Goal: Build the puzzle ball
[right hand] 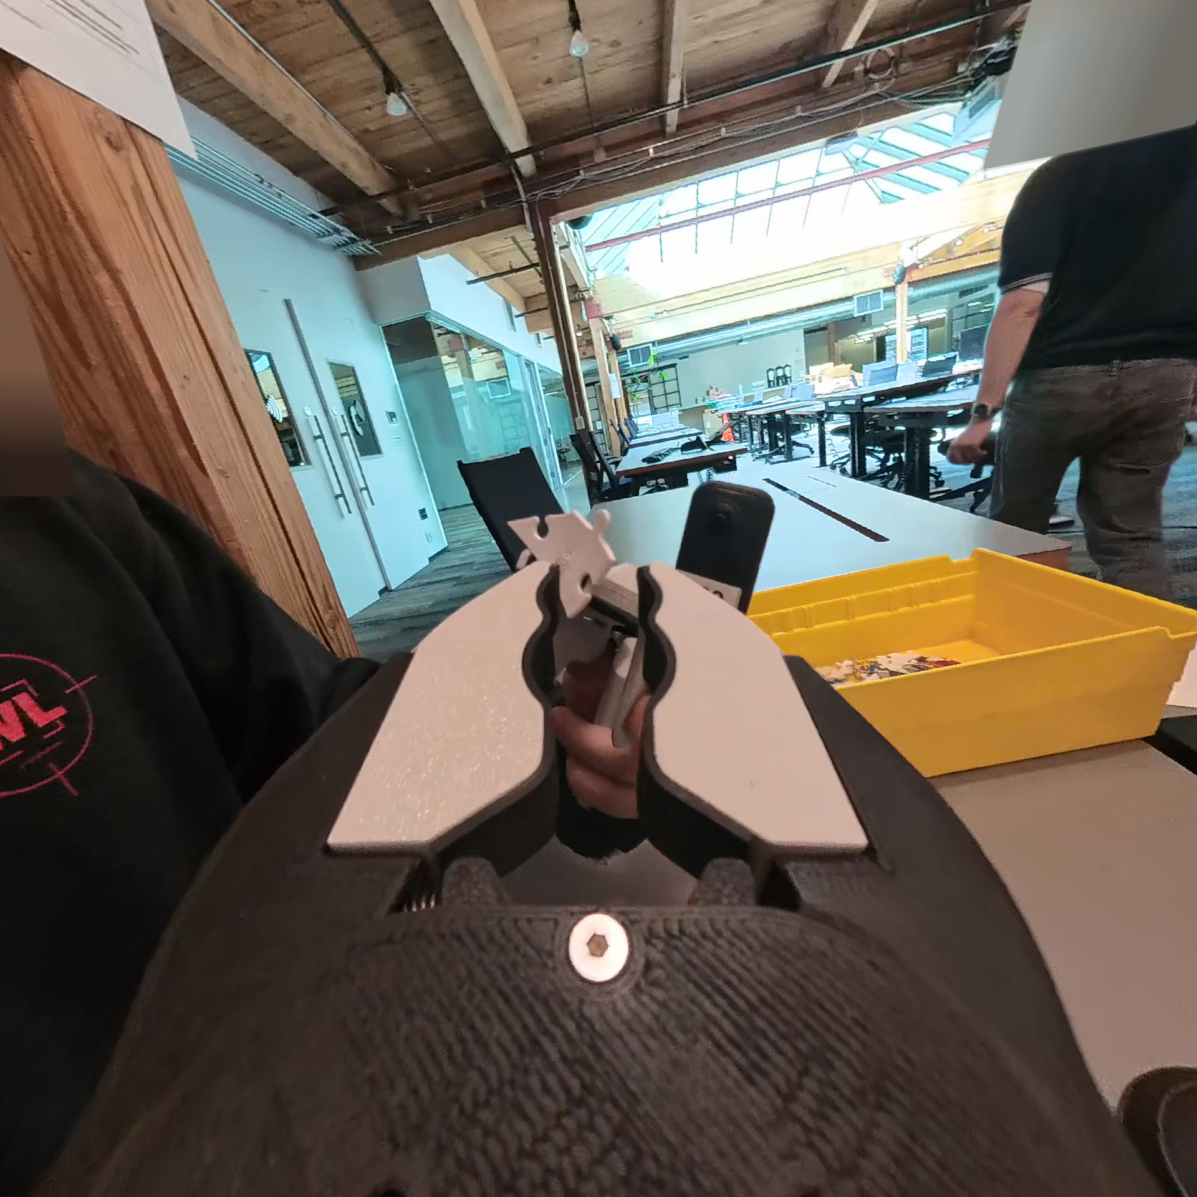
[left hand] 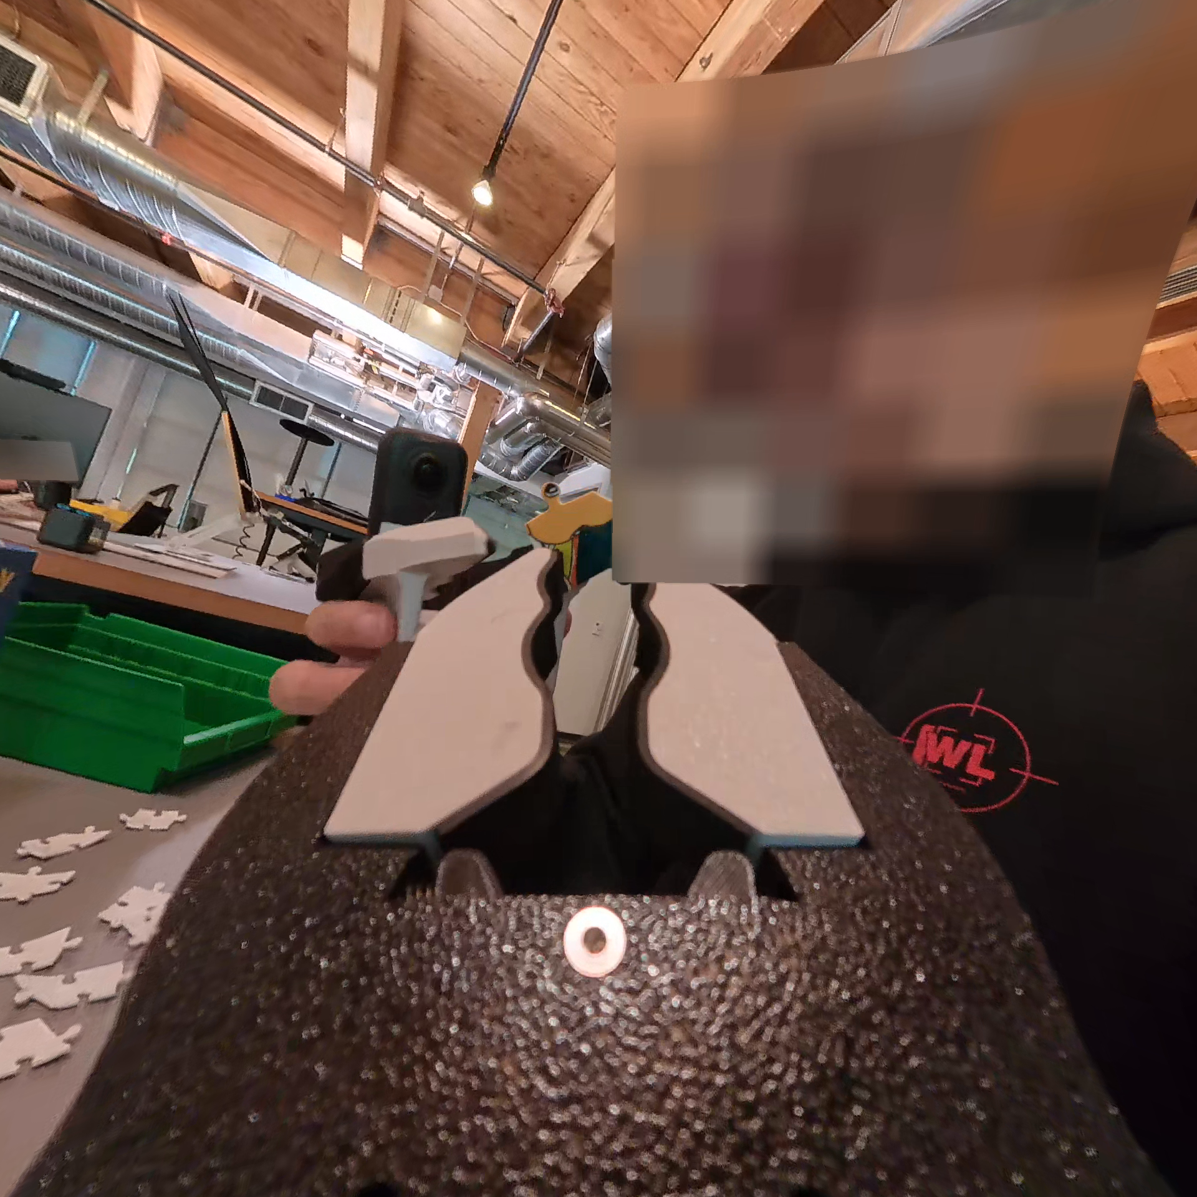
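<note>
The grey worktop (left hand: 78,797) runs along the lower left of the left wrist view, with a green bin (left hand: 110,699) at mid left and loose white puzzle pieces (left hand: 65,933) scattered below it. At right of the right wrist view sits a yellow bin (right hand: 971,648) with more pieces. The left gripper (left hand: 596,583) stands narrowly parted and empty. At centre, the right gripper (right hand: 592,583) pinches one puzzle piece (right hand: 570,550) by its lower tab. It looks light, thin, stiff and smooth, so it may pivot; gripping across its flat body should hold steadier.

Open-plan office: desk rows (right hand: 861,414), monitor (left hand: 45,427), exposed ducts (left hand: 116,168), timber ceiling (right hand: 492,84).
</note>
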A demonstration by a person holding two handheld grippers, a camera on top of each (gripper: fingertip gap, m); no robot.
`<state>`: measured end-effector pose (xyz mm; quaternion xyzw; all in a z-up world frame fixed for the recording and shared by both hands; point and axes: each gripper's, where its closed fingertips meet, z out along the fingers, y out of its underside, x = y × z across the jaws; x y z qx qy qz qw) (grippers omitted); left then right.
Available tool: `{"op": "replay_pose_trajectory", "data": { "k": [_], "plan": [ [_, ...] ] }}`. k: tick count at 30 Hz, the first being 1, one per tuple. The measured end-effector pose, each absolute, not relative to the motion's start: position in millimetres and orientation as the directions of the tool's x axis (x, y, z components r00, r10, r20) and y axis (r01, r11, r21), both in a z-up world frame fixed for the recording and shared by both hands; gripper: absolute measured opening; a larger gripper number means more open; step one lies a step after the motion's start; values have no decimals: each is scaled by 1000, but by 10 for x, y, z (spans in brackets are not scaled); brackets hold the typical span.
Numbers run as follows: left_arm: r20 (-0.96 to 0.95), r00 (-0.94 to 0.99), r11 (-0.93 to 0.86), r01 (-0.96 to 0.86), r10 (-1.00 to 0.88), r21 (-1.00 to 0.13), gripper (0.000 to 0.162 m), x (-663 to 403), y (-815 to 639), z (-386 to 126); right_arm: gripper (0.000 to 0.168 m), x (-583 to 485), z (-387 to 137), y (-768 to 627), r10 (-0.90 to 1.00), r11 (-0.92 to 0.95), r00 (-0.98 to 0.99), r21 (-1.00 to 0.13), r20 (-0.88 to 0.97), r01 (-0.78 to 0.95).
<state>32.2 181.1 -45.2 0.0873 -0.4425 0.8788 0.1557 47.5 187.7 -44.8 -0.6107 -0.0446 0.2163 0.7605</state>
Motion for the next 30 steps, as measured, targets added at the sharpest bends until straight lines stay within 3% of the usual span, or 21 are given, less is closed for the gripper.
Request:
{"op": "replay_pose_trajectory", "data": {
  "k": [3, 9, 12, 16, 22, 25, 30],
  "plan": [
    [300, -930, -558, -366, 211, -745, 19, 323, 1786, -482, 9, 460, -458, 1873, 407, 154, 891, -946, -202, -285],
    [307, -933, -557, -359, 188, -749, 17, 359, 1799, -506, 4, 521, -439, 1831, 413, 159, 890, -946, -195, -281],
    [364, -930, -589, -318, 43, -743, 0, 536, 1935, -550, 3, 598, -481, 1802, 392, 118, 899, -958, -197, -261],
    [400, -897, -501, -261, -191, -825, 3, 682, 2089, -746, 2, 757, -637, 1742, 295, 9, 945, -988, -142, -152],
    [331, -796, -230, -245, -507, -942, 27, 766, 2127, -1215, 2, 1410, -1052, 905, -7, -385, 1000, -923, 28, 23],
    [264, -764, -88, -264, -588, -960, 35, 749, 2076, -1492, 2, 1702, -1300, 159, -172, -583, 981, -812, 94, -25],
    [161, -747, 100, -291, -645, -951, 40, 731, 2006, -1837, 2, 1782, -1526, -609, -277, -661, 961, -729, 19, -176]
  ]
}}
